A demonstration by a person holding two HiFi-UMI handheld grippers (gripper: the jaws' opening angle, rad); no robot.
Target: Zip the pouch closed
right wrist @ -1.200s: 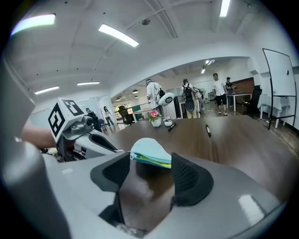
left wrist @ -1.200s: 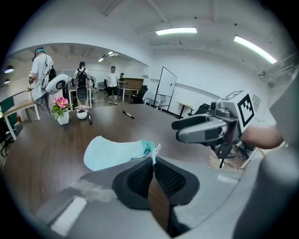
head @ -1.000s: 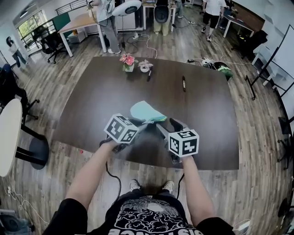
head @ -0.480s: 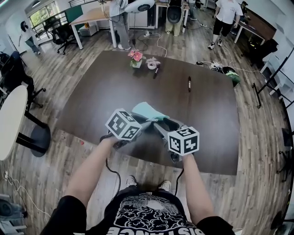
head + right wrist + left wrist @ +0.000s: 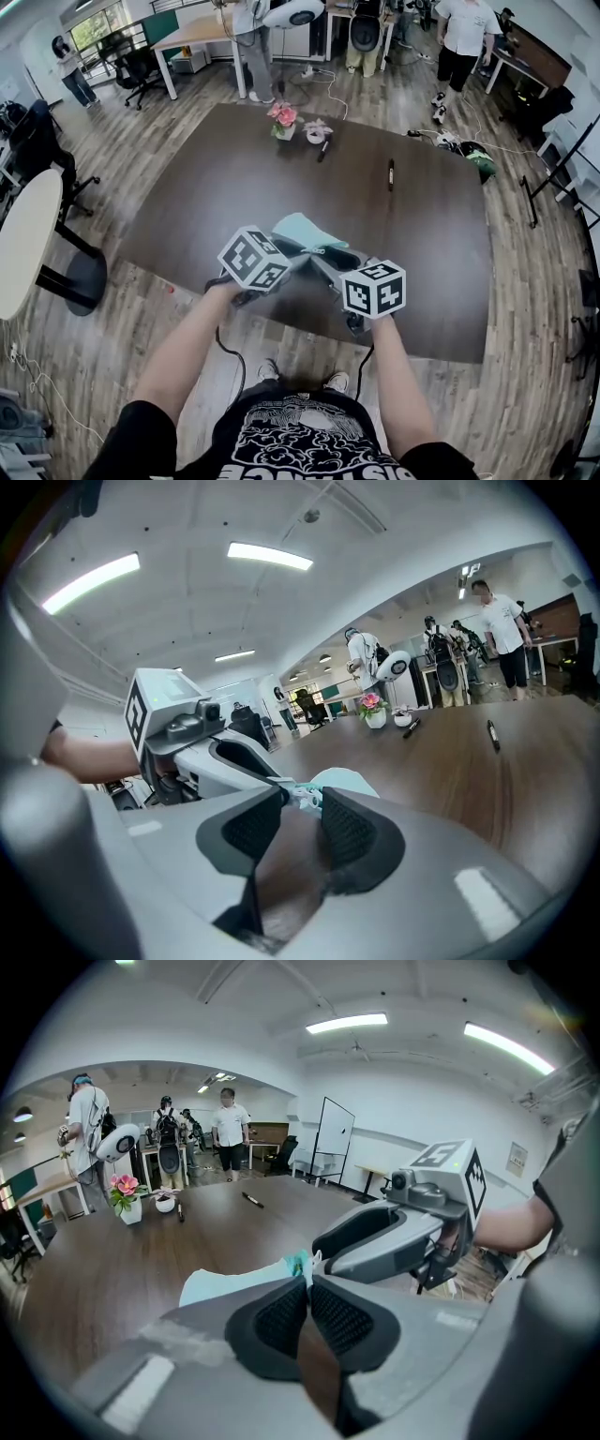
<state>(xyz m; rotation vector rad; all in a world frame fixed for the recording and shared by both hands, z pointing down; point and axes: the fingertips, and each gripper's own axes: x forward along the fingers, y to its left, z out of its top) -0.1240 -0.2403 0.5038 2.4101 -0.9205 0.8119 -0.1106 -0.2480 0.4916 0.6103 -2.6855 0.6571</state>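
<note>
A light teal pouch (image 5: 305, 231) lies on the dark brown table (image 5: 431, 234), just beyond both grippers. My left gripper (image 5: 296, 255) holds the pouch's near corner (image 5: 298, 1265), its pads shut together on the fabric. My right gripper (image 5: 324, 257) comes in from the right, tips almost touching the left one's. In the right gripper view its jaws (image 5: 302, 799) are closing, with the small pale zipper pull (image 5: 306, 799) in the gap between the pads; a narrow gap still shows. The rest of the pouch (image 5: 345, 782) is hidden behind the fingers.
A pot of pink flowers (image 5: 285, 120), a small white cup (image 5: 317, 133) and two pens (image 5: 391, 174) lie at the table's far side. A round white table (image 5: 23, 248) stands left. People and office chairs stand beyond the table.
My right gripper's jaws have narrowed around the pouch's near end and it has edged towards the left gripper. The left gripper has kept its hold in place.
</note>
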